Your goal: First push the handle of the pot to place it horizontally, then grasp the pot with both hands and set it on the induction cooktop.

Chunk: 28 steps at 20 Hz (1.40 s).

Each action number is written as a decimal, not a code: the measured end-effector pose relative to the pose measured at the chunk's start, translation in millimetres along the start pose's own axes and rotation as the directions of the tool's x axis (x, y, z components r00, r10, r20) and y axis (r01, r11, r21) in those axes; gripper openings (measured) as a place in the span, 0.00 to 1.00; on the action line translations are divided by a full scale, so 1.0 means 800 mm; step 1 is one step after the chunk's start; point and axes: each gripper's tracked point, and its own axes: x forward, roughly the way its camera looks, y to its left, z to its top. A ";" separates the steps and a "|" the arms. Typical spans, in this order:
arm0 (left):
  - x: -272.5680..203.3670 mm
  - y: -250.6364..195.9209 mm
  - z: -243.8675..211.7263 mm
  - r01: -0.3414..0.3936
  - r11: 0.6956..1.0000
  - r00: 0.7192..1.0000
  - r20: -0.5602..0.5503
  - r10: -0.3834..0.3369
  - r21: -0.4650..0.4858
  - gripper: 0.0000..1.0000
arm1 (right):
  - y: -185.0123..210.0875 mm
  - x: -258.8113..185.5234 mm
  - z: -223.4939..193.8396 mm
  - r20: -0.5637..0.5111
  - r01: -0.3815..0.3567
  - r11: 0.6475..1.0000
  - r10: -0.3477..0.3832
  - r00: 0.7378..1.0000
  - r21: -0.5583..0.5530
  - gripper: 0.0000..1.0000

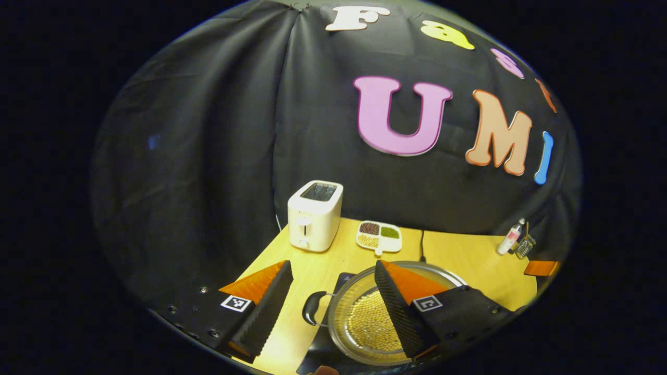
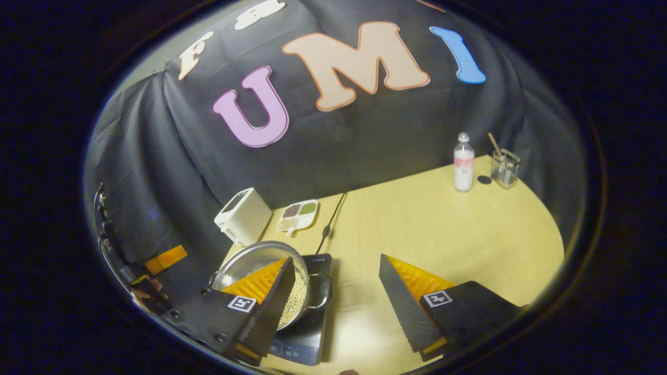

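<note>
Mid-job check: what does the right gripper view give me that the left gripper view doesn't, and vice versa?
Right gripper view: the control panel on the cooktop, the looped pot handle, and a small dark cap beside the bottle.
Left gripper view: the dark pot handle up close, and the beans seen from above.
Shared: the pot, toaster, divided dish, bottle and glass. The left gripper and right gripper are both open.
</note>
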 end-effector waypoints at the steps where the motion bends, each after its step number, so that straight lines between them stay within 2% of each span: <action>1: -0.016 -0.011 0.012 -0.006 1.000 1.000 0.027 0.005 0.015 0.96 | -0.001 -0.017 0.014 0.032 -0.003 1.000 0.003 0.999 -0.012 0.91; 2: -0.030 -0.023 0.022 -0.010 1.000 0.998 0.058 0.008 0.024 0.96 | -0.002 -0.035 0.026 0.065 -0.006 1.000 0.008 0.998 -0.026 1.00; 5: -0.087 -0.068 0.060 0.020 1.000 0.992 0.127 -0.019 -0.006 0.96 | -0.004 -0.090 0.064 0.144 -0.020 0.997 0.031 0.989 -0.078 1.00; 6: -0.107 -0.082 0.069 0.025 1.000 0.989 0.145 -0.022 -0.012 0.96 | -0.001 -0.107 0.077 0.167 -0.030 0.995 0.045 0.985 -0.093 0.91; 8: -0.136 -0.103 0.082 0.028 1.000 0.984 0.178 -0.027 -0.003 0.94 | -0.002 -0.135 0.098 0.207 -0.038 0.992 0.062 0.976 -0.117 0.92; 10: -0.166 -0.123 0.090 0.026 1.000 0.978 0.208 -0.026 0.003 0.96 | -0.008 -0.170 0.120 0.253 -0.042 0.989 0.077 0.964 -0.142 0.91; 15: -0.219 -0.174 0.091 0.055 0.996 0.970 0.241 -0.036 -0.072 0.93 | -0.030 -0.236 0.152 0.342 -0.028 0.980 0.096 0.935 -0.198 0.91; 17: -0.230 -0.176 0.094 0.036 0.997 0.965 0.260 -0.015 -0.075 0.93 | -0.035 -0.252 0.158 0.376 -0.024 0.976 0.106 0.921 -0.216 0.91; 18: -0.236 -0.179 0.095 0.023 0.997 0.963 0.269 -0.003 -0.071 0.96 | -0.037 -0.258 0.161 0.393 -0.021 0.975 0.110 0.913 -0.223 0.91; 19: -0.242 -0.182 0.095 0.011 0.998 0.961 0.276 0.006 -0.062 0.93 | -0.039 -0.261 0.160 0.402 -0.019 0.974 0.111 0.909 -0.227 0.91; 21: -0.253 -0.187 0.097 -0.008 0.999 0.956 0.294 0.021 -0.044 0.96 | -0.038 -0.266 0.152 0.402 -0.027 0.970 0.125 0.907 -0.241 0.91; 23: -0.263 -0.196 0.096 -0.019 0.999 0.954 0.299 0.028 -0.032 0.93 | -0.042 -0.267 0.149 0.395 -0.037 0.966 0.139 0.908 -0.254 0.91; 24: -0.266 -0.196 0.094 -0.029 0.999 0.954 0.298 0.036 -0.029 0.96 | -0.042 -0.267 0.147 0.394 -0.045 0.965 0.148 0.907 -0.258 0.91; 27: -0.272 -0.199 0.091 -0.050 0.998 0.952 0.302 0.055 -0.025 0.96 | -0.040 -0.265 0.146 0.381 -0.090 0.966 0.180 0.907 -0.242 0.92; 28: -0.274 -0.197 0.091 -0.056 0.998 0.950 0.308 0.060 -0.022 0.94 | -0.039 -0.264 0.146 0.376 -0.103 0.968 0.186 0.908 -0.230 0.92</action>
